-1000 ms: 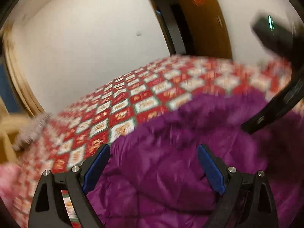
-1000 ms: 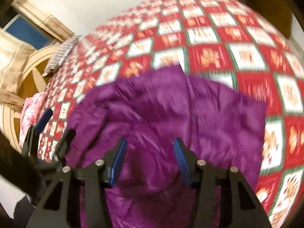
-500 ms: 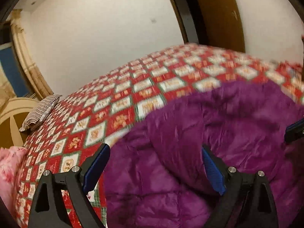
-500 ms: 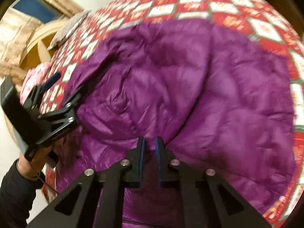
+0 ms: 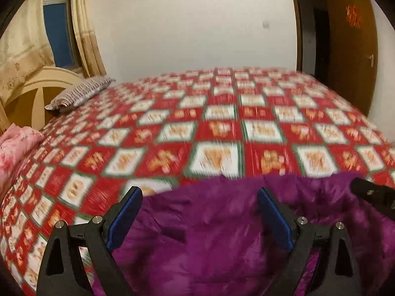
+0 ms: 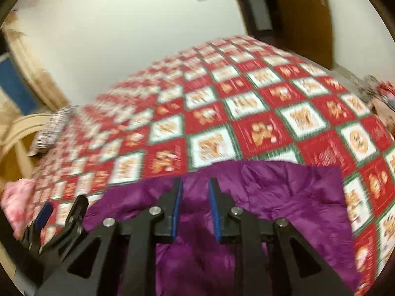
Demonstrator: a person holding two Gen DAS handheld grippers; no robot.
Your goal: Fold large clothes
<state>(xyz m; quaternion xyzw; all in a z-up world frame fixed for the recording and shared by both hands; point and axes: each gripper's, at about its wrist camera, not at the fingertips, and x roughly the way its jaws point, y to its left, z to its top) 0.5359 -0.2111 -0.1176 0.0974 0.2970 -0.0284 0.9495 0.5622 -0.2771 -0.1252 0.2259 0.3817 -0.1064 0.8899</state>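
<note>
Left wrist view: left hand-held gripper [image 5: 198,215] wide apart over purple coat [image 5: 222,234], near bed [image 5: 222,128] edge. Right hand-held gripper [image 6: 195,209] partly apart now, earlier pinched; big bare bedspread beyond.

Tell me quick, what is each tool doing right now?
Left tool: open wide above the puffy purple quilted jacket, holding nothing.
Right tool: partly open, nothing visibly clamped.

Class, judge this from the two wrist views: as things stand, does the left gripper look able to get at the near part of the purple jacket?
Probably yes. The left gripper is wide open over the purple jacket, with nothing between them; the right gripper is off to its right.
</note>
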